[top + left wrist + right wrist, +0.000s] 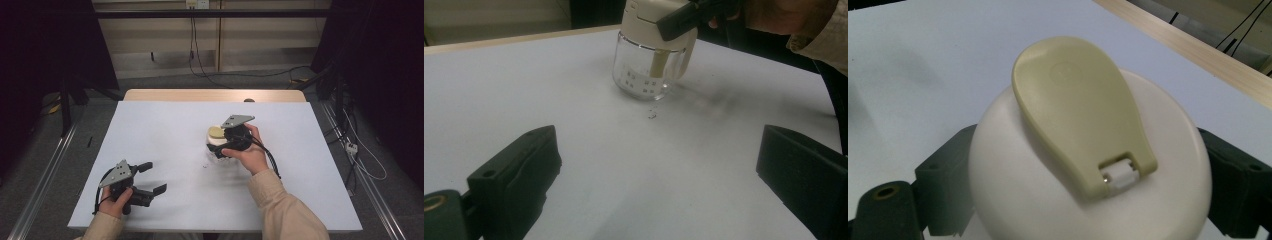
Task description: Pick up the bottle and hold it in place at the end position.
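One glass jar [218, 146] clamped by right hand-held gripper [226, 142], left hand-held gripper [152, 177] spread wide, both on table [165, 130]

Dim room with dark side edges; the white rectangular table [165, 150] is evenly lit from above. Soft shadows, no glare, blurred near black jaws.

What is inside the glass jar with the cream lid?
Through the clear wall, the glass jar looks empty; small white squares on it seem to be a printed pattern. The cream lid and the right gripper hide the top part.
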A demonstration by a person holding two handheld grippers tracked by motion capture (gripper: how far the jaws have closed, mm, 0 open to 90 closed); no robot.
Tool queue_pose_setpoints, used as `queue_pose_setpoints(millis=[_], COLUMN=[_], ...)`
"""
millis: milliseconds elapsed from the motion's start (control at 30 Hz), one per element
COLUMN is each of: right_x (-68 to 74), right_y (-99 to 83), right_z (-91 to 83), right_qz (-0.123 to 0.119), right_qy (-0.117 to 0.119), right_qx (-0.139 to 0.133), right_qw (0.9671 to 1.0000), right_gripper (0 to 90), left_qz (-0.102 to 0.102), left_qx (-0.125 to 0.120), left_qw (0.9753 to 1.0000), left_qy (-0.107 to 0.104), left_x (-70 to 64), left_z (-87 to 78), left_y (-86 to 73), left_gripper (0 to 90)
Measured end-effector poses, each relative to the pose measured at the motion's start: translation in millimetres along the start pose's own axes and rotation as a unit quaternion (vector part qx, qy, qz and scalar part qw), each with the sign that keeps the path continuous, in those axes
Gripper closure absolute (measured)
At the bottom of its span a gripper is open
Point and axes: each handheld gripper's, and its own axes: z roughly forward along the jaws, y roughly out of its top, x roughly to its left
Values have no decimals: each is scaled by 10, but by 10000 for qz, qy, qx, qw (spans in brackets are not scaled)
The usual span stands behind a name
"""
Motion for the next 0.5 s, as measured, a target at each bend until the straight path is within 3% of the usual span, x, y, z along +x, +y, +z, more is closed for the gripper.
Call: queue_pose_setpoints(millis=[500], right_x=[-40], right_y=[-13], right_z=[61], right_qz=[136], right_qy=[85], right_qx=[-52], right_qw=[9999], right_gripper=[106], left_qz=[47], left_qx=[38], left_qw=[10000], left_qy=[11], left_x=[2], left_z=[-1], left_y=[-2], left_gripper=[35])
